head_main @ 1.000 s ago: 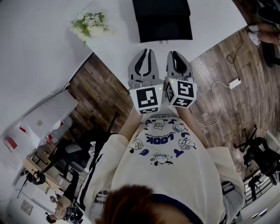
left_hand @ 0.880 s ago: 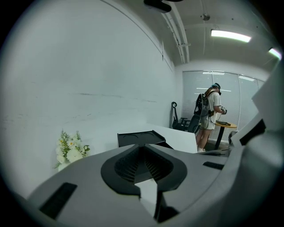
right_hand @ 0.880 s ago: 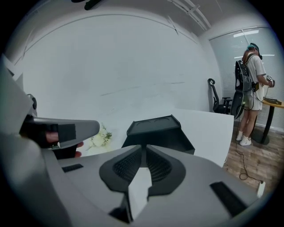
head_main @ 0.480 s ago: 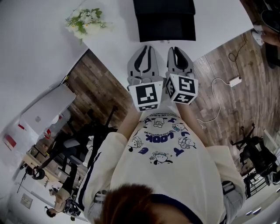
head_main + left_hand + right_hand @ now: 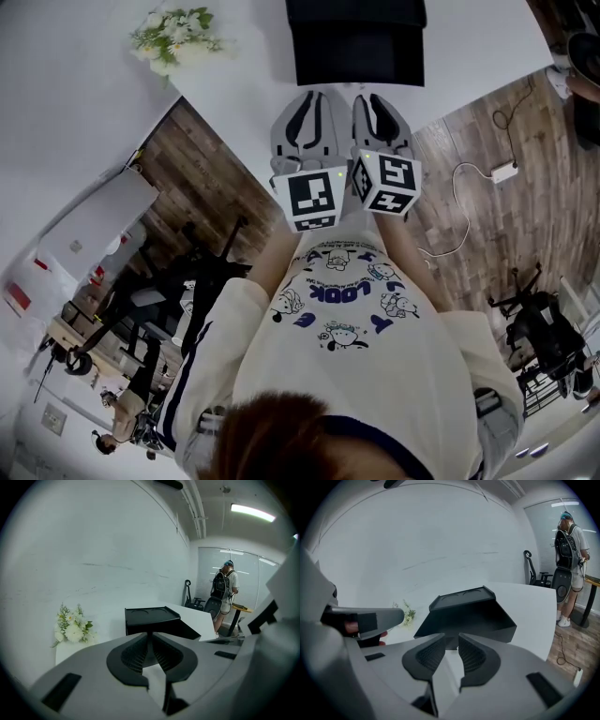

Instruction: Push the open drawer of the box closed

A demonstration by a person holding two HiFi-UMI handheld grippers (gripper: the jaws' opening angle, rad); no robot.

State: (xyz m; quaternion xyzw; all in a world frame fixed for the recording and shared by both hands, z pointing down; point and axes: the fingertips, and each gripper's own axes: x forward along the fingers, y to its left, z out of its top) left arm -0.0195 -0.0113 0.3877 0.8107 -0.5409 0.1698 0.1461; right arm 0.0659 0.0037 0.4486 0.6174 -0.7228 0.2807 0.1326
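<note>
A black box (image 5: 354,33) stands on the white table (image 5: 234,89), with its drawer (image 5: 361,67) pulled out toward me. Both grey grippers are side by side just short of the drawer front, touching nothing. The left gripper (image 5: 307,97) has its fingertips touching and holds nothing; in the left gripper view the box (image 5: 152,619) lies just beyond the left gripper (image 5: 150,633). The right gripper (image 5: 372,98) shows a narrow gap between its pads. In the right gripper view, the right gripper (image 5: 450,637) points at the open drawer (image 5: 483,623).
White flowers (image 5: 173,39) sit at the table's far left corner. A cable with a power adapter (image 5: 503,173) lies on the wooden floor to the right. A person with a backpack (image 5: 225,590) stands at a desk in the background.
Both grippers have moved forward over the table, and the gap to the drawer front has shrunk. Their jaws look unchanged.
</note>
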